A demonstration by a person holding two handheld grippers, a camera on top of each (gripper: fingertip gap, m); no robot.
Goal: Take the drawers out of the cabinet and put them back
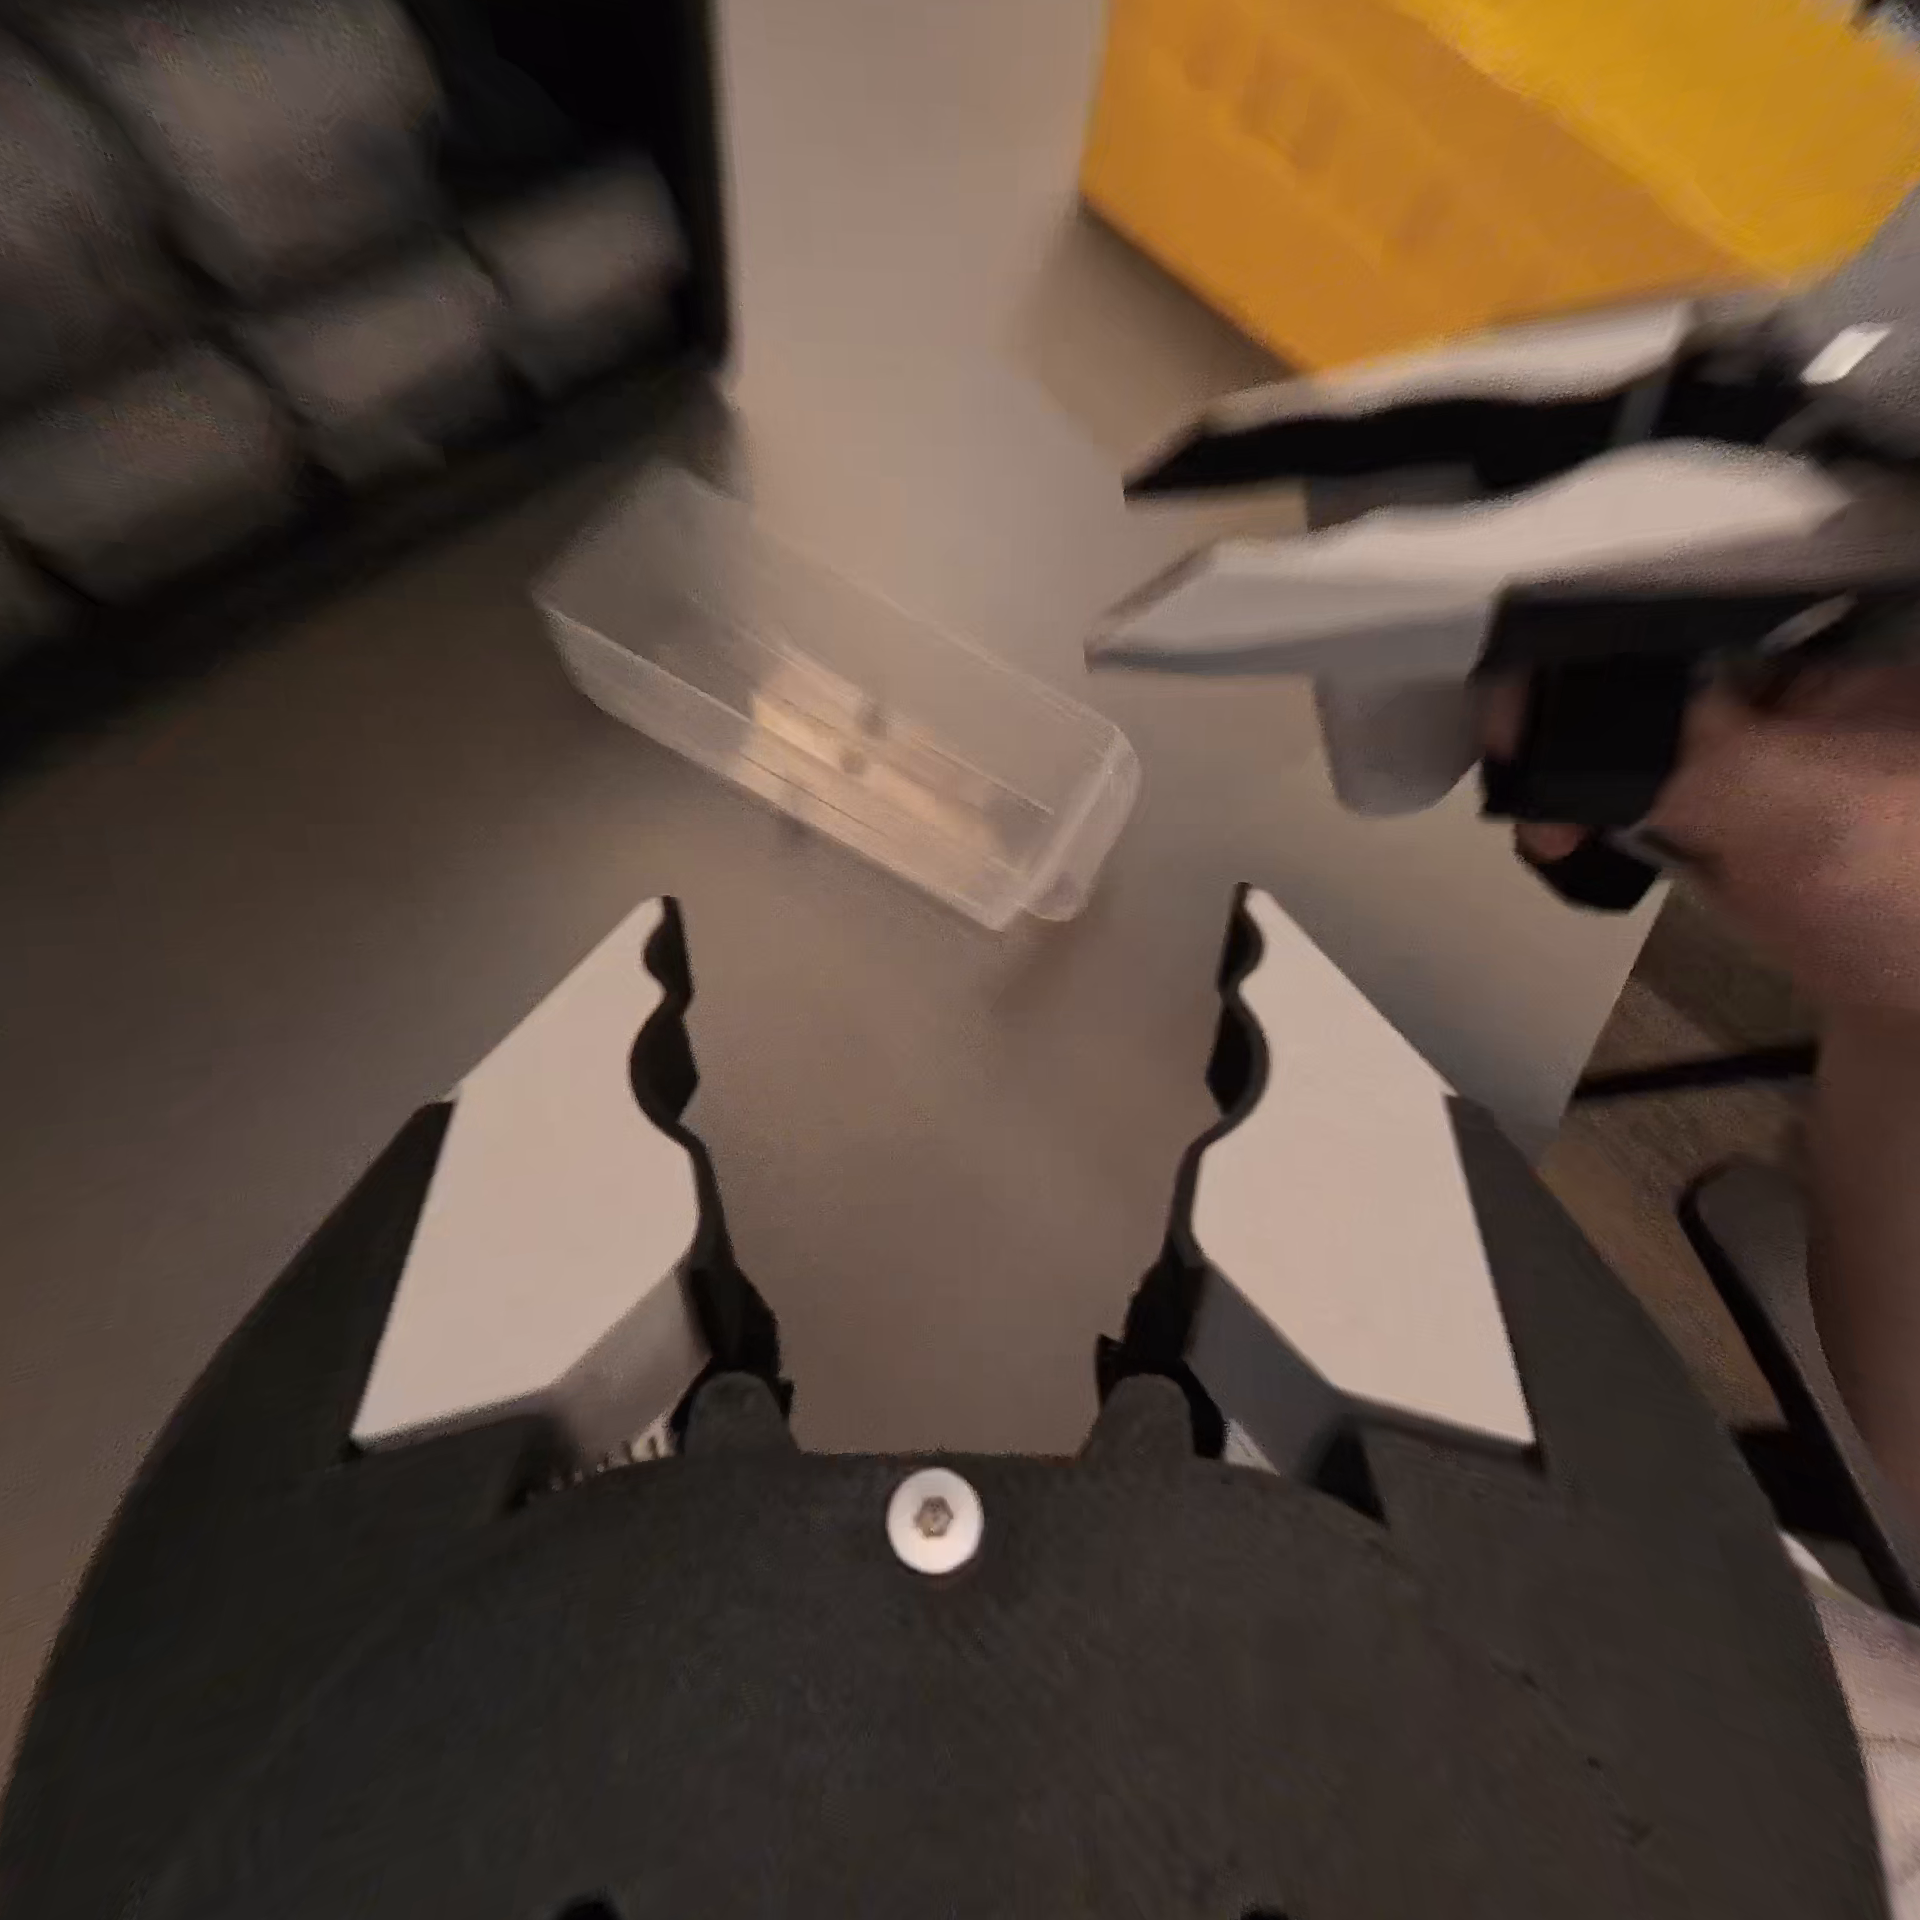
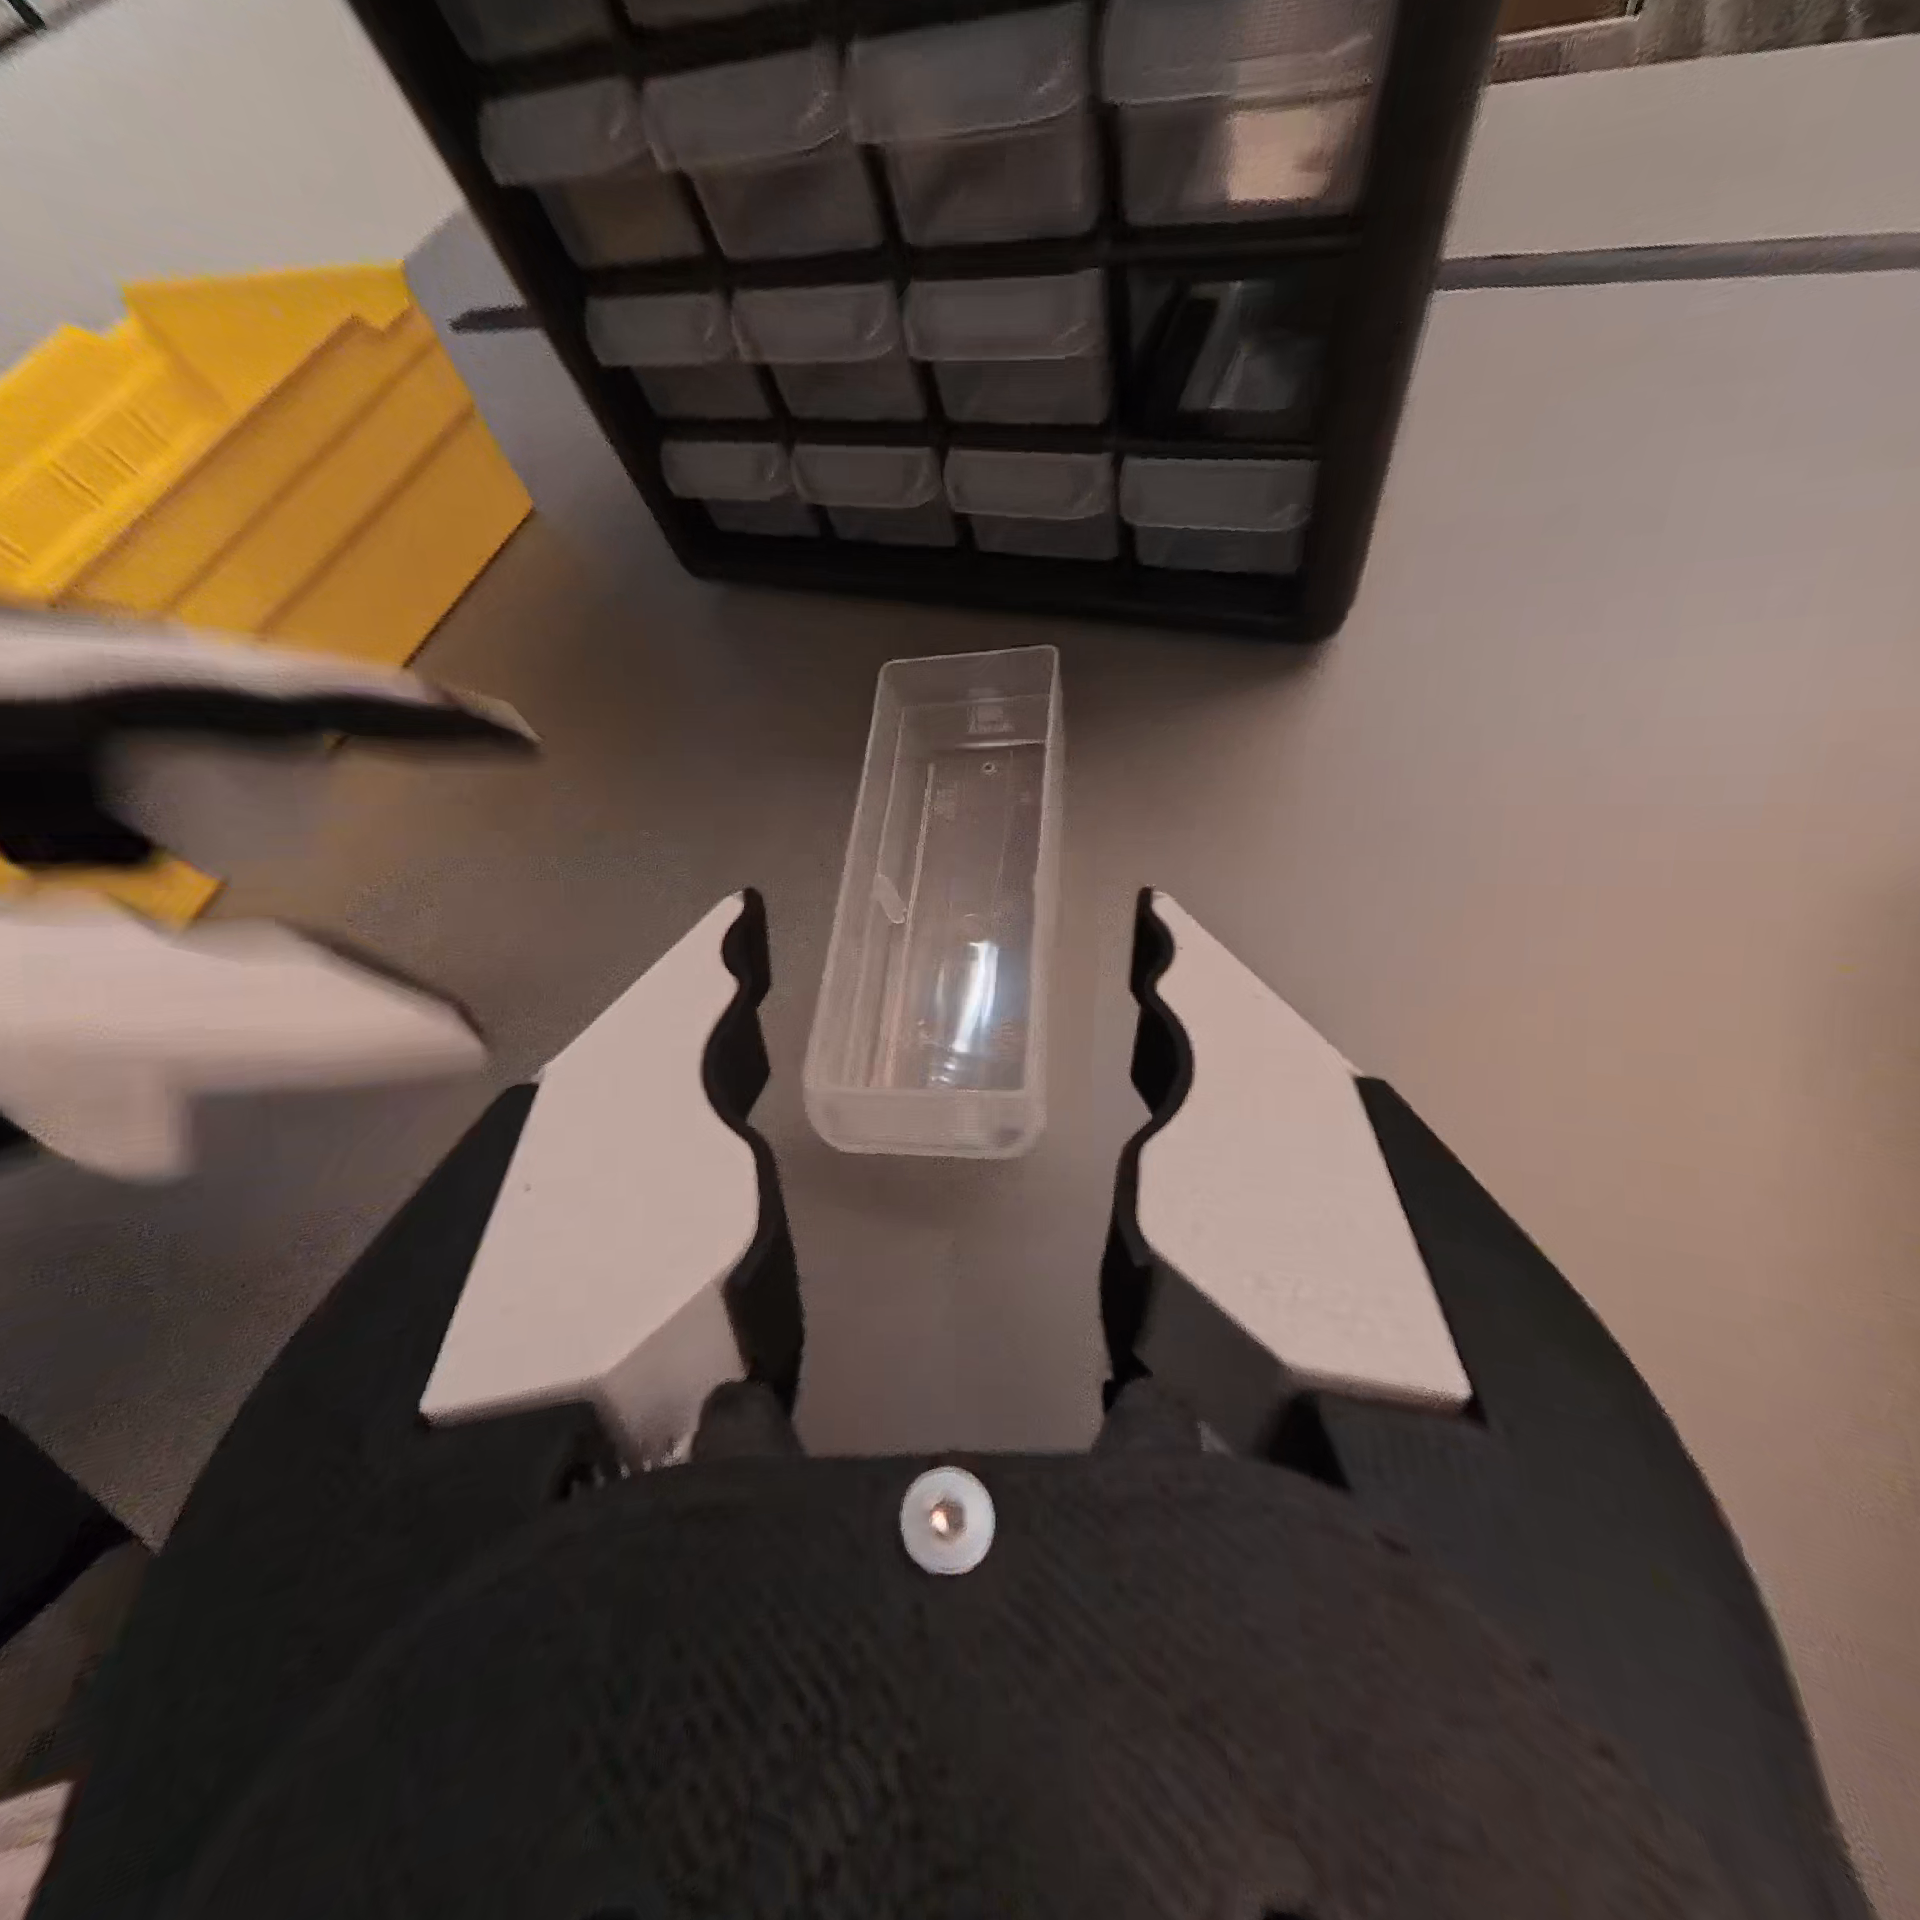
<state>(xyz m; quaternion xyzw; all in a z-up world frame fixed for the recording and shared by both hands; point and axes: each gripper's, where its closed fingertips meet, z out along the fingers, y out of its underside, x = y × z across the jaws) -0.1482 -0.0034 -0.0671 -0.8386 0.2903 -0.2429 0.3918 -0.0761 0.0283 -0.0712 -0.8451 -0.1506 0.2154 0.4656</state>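
Note:
A clear plastic drawer lies on the grey table in front of the black cabinet; it also shows in the left wrist view. The cabinet holds several clear drawers, and one slot at the right of the second row from the bottom looks empty. My right gripper is open, with the near end of the drawer between its fingers, not gripped. My left gripper is open and empty, just short of the drawer. The cabinet is a dark blur in the left wrist view.
A yellow bin stands left of the cabinet, also in the left wrist view. The left gripper's fingers reach in from the left of the right wrist view. The right gripper and a hand show at the right of the left view.

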